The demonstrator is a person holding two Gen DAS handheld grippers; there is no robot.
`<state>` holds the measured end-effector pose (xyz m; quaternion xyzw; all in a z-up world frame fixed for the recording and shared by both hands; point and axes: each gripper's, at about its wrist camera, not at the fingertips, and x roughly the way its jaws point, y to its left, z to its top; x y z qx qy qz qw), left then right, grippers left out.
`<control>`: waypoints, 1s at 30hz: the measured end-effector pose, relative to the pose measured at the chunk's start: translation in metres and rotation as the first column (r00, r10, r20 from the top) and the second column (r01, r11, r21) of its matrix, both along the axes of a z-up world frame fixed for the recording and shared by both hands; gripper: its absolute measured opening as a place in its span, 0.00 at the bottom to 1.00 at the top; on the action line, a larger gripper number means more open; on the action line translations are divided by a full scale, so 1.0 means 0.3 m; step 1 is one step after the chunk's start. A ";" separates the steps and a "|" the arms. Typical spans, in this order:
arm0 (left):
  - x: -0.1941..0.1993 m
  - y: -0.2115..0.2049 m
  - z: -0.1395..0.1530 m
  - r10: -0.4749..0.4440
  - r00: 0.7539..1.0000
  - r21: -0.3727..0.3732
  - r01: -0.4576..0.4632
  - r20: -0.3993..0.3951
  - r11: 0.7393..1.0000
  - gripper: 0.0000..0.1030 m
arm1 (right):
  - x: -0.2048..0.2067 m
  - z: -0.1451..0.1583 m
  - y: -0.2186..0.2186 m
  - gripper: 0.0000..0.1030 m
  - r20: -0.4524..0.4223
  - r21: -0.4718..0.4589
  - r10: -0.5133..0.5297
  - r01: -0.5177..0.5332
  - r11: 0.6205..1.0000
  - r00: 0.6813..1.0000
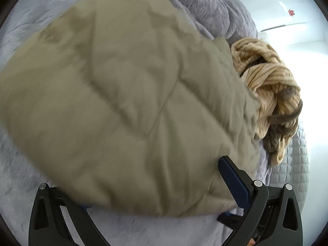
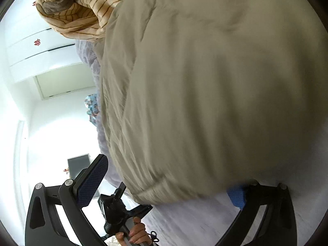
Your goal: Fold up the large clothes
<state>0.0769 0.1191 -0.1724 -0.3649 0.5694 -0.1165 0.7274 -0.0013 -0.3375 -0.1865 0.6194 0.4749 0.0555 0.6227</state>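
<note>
While both tongs stand spread wide with nothing clamped, left tongs [image 1: 155,186] and right tongs [image 2: 166,182] straddle the puffy olive-beige quilted jacket [image 1: 123,102] on the lilac plush bed [image 1: 24,164]; next, I judge, close on its near hem and fold it away.

Daylight blows out the white room walls [image 2: 51,123]; the puffy olive quilted coat [image 1: 123,102] smears with motion blur; fisheye edges bend darkly.

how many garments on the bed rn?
2. The khaki padded jacket fills the middle, lying between both open tongs. The striped tan garment is bunched at its far edge. More may be hidden under the jacket.
</note>
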 end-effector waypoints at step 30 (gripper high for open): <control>-0.065 0.039 0.333 -0.079 0.972 0.044 0.070 0.220 0.997 0.19 | -0.237 0.071 0.093 0.27 0.022 0.012 0.087 -0.087 0.996 0.996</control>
